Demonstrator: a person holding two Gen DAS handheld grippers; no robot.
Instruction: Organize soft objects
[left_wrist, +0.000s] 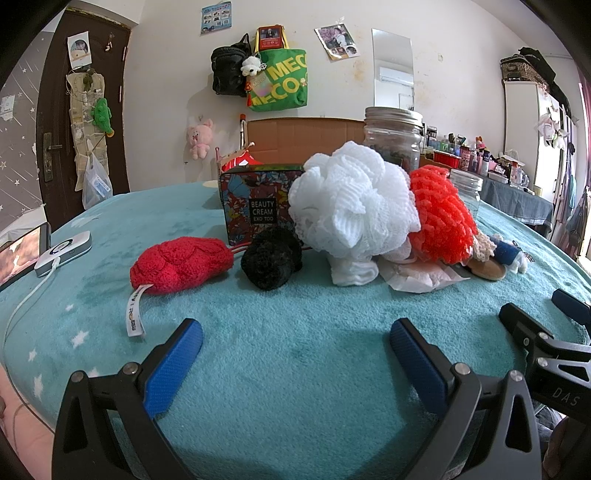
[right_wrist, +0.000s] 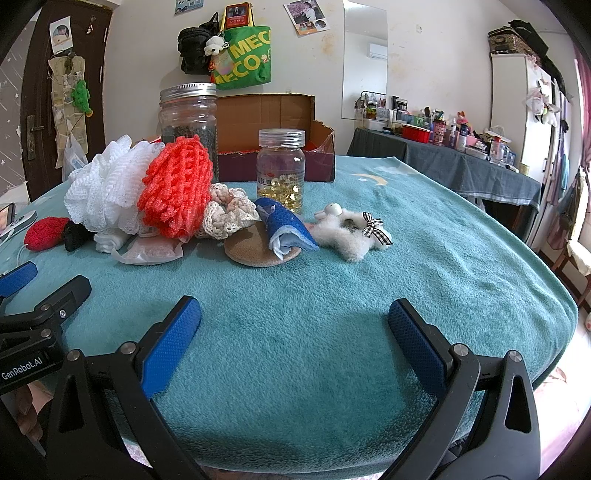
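grippers wait nearest: left gripper (left_wrist: 295, 350) and right gripper (right_wrist: 293, 332) both released, holding nothing, above bare teal blanket (right_wrist: 314, 369) with open room. farther, the soft pile: red knit (left_wrist: 181, 264), white pouf (left_wrist: 351, 206), orange pouf (right_wrist: 177, 188). snagging mesh could topple the capsule jar (right_wrist: 281, 170) behind.

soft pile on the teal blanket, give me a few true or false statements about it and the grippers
1. The left gripper is shut on the red knitted piece. False: it is open and holds nothing.
2. The white mesh pouf touches the orange mesh pouf. True.
3. The capsule jar lies on its side. False: it stands upright.
4. The right gripper is open. True.
5. The blue cloth rests on the tan round pad. True.
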